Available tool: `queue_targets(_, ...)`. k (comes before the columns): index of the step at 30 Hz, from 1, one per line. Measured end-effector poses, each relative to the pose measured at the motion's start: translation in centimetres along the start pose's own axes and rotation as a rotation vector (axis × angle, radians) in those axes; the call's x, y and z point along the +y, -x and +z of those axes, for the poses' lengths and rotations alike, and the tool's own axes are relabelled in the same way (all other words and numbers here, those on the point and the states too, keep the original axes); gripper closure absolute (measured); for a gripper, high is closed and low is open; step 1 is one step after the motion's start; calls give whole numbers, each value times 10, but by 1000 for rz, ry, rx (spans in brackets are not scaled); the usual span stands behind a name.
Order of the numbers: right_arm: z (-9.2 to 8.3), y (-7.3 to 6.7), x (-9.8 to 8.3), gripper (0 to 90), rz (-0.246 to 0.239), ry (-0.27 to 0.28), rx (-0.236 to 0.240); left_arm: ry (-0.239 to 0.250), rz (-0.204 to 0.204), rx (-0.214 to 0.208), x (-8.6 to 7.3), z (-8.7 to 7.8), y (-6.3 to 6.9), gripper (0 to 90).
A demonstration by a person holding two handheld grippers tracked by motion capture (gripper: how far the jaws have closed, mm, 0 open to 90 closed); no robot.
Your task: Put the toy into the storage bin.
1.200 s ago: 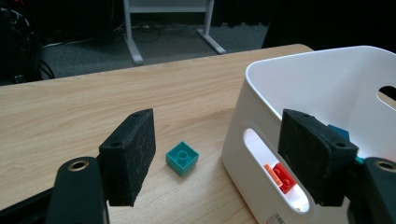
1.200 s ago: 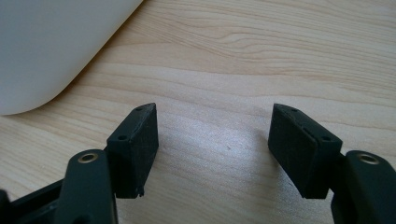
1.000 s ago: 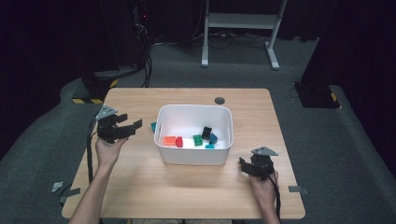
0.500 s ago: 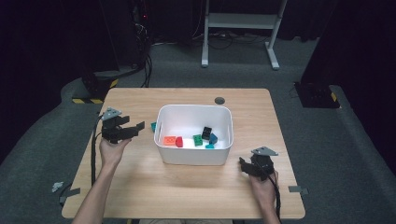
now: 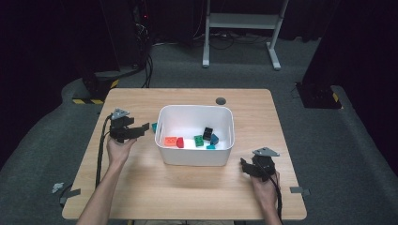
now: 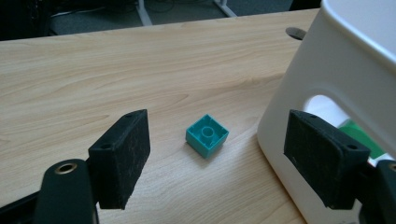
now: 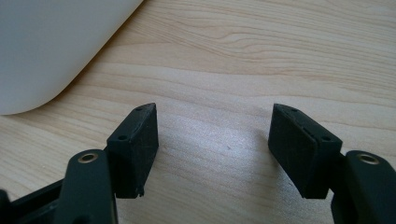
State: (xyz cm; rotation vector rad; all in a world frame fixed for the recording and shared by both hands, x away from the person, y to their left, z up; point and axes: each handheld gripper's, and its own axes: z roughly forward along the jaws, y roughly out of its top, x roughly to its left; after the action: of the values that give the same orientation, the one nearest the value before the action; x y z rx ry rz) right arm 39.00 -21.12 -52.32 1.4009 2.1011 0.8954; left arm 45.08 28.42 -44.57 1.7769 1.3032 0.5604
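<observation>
A small teal brick (image 6: pixel 207 135) lies studs-down on the wooden table (image 5: pixel 141 187), just left of the white bin (image 5: pixel 195 108). My left gripper (image 5: pixel 144 129) hovers low over it and points at the bin's left wall (image 6: pixel 336 60). Its jaws have just been opening and stand open; the brick (image 5: pixel 154 127) lies just ahead of the pads (image 6: pixel 122 158), untouched. Inside the bin are an orange brick (image 5: pixel 170 140), a red one (image 5: pixel 180 142), a green one (image 5: pixel 199 140), a black one (image 5: pixel 207 133) and a blue one (image 5: pixel 214 138). My right gripper (image 5: pixel 244 165) rests open and empty by the bin's front right corner (image 7: pixel 46 46).
A dark round disc (image 5: pixel 220 101) is set in the table behind the bin. The left gripper's cable (image 5: pixel 100 154) trails down the table's left side. Bare wood (image 7: pixel 280 56) lies ahead of the right gripper (image 7: pixel 212 114). The table's front edge is close behind both hands.
My left gripper has come lower and a little toward the bin, closer to the teal brick. The right gripper has not moved.
</observation>
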Motion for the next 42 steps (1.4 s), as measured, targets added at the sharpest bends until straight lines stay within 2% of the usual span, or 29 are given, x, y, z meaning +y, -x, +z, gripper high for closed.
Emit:
queue_targets(10,0,0,0,335,1,-1,0,-26,10,-9,-6,20,2,233)
queue_targets(13,0,0,0,335,1,-1,0,-26,-8,-17,-9,31,2,245)
queue_targets(16,0,0,0,335,2,-1,-1,-40,-25,-7,-12,41,0,254)
queue_targets(23,0,0,0,335,2,0,-1,-89,-31,17,-22,59,-6,260)
queue_targets(30,0,0,0,335,2,-1,-1,-71,-19,11,-24,70,-2,277)
queue_targets(31,0,0,0,335,2,-1,-1,-72,-7,14,-24,71,-2,282)
queue_targets(34,0,0,0,333,1,-1,0,-74,-15,12,-25,76,-1,288)
queue_targets(37,0,0,0,332,1,-1,1,-84,-2,23,-27,79,0,293)
queue_targets(40,0,0,0,332,0,-1,2,-68,-27,11,-28,83,-1,295)
queue_targets(42,0,0,0,332,0,-1,2,-60,-23,4,-28,85,-1,296)
